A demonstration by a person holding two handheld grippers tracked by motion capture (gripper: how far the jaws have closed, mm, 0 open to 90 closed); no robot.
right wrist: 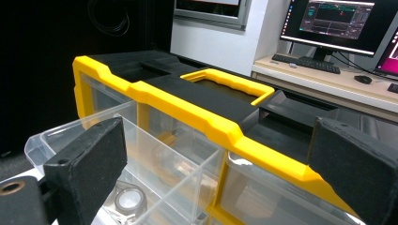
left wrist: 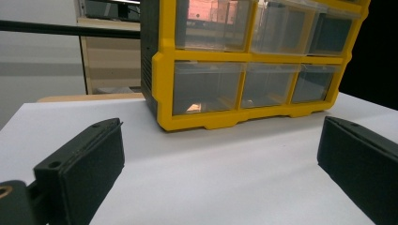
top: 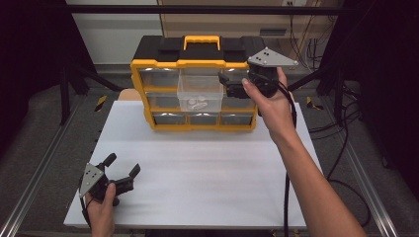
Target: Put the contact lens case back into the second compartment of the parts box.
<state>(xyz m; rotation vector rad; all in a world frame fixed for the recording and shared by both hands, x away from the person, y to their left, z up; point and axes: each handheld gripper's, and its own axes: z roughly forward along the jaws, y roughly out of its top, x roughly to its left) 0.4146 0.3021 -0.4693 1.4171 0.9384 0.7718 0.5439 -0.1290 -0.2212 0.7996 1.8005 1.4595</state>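
Note:
A yellow and black drawer cabinet (top: pixel 195 64) (left wrist: pixel 164 70) (right wrist: pixel 187 105) stands at the far side of the white table (top: pixel 197 168). Its middle clear drawer (top: pixel 200 94) (right wrist: pixel 141 154) is pulled out, with small round whitish parts (top: pixel 196 103) (right wrist: pixel 129 199) inside. My right gripper (top: pixel 232 83) (right wrist: pixel 218 164) is open, held up beside the cabinet's upper right, just right of the pulled-out drawer, with nothing between its fingers. My left gripper (top: pixel 123 164) (left wrist: pixel 220 159) is open near the table's front left corner, pointing at the cabinet from a distance.
A black frame bar (top: pixel 197 9) crosses above the cabinet. Metal rails (top: pixel 44 163) run along both table sides, and cables (top: pixel 346 128) lie at the right. A desk with monitors (right wrist: pixel 338 18) and a keyboard (right wrist: pixel 307 63) stands behind the cabinet.

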